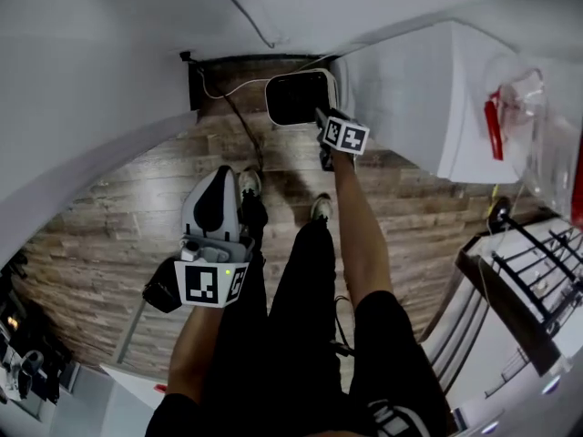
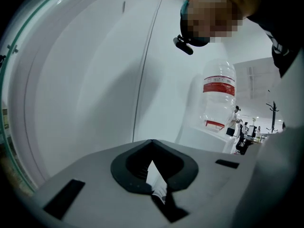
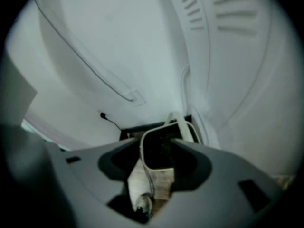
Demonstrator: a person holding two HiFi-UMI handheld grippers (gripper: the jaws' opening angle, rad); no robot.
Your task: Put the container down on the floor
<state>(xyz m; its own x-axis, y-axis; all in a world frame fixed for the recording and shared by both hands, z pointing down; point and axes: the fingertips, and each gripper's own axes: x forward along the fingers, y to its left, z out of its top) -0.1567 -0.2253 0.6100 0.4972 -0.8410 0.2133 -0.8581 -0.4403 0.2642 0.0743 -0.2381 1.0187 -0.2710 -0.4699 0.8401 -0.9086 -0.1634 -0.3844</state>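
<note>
Container (image 1: pixel 299 98) (image 3: pixel 159 151): white, dark inside, upright on the wood floor (image 1: pixel 118 226) at its far edge, against the wall and just beside the white water dispenser (image 1: pixel 410 98).

Right gripper (image 1: pixel 321 118) (image 3: pixel 156 148): at the container's near rim. Jaws released and spread wide; the rim stands between them, and the pads are not pressing on it.

Left gripper (image 1: pixel 219 185) (image 2: pixel 152 144): held up over the floor's middle, well apart from the container. Jaws clenched tip to tip, nothing between them.

A dark cable (image 1: pixel 241 121) runs along the floor to the left of the container. A water bottle (image 2: pixel 218 94) with a red label sits atop the dispenser.
</note>
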